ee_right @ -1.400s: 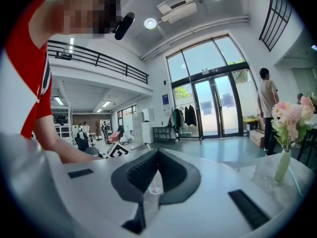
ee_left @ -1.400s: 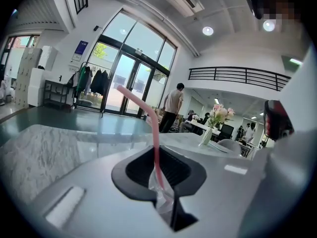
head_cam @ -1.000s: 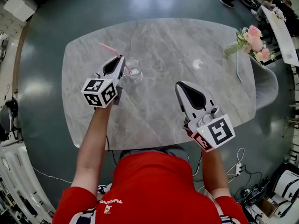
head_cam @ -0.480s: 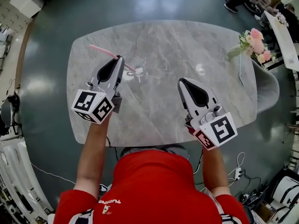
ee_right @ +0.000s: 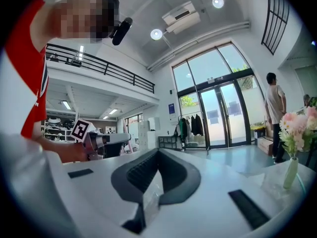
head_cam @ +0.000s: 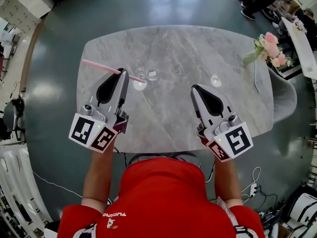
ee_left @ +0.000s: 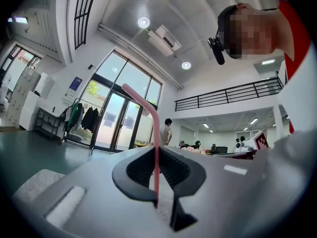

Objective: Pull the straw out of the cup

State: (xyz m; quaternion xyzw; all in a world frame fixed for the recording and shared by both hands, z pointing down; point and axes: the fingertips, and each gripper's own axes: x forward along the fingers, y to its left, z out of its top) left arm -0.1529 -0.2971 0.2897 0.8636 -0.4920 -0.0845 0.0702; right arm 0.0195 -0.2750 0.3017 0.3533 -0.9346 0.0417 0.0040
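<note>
In the head view my left gripper (head_cam: 123, 73) is shut on a pink straw (head_cam: 101, 66), which slants from the table's left edge down to the right. Its lower end shows just beside the clear glass cup (head_cam: 151, 75) on the grey marble table (head_cam: 198, 48); I cannot tell whether it is clear of the rim. In the left gripper view the straw (ee_left: 155, 133) stands upright between the left gripper's (ee_left: 156, 157) pads, its bent top leaning left; no cup shows there. My right gripper (head_cam: 194, 88) hovers shut and empty over the table's near right part, and is seen again as the right gripper (ee_right: 157, 155).
A vase of pink flowers (head_cam: 270, 46) stands at the table's far right edge, the same flowers (ee_right: 297, 128) showing in the right gripper view. A small clear glass object (head_cam: 216, 79) lies right of centre. A grey chair (head_cam: 283, 90) is beside the table. A person (ee_right: 274, 113) stands near glass doors.
My left gripper has risen and drawn back toward me with the straw, whose lower end has come up from inside the cup. The right gripper has shifted only slightly.
</note>
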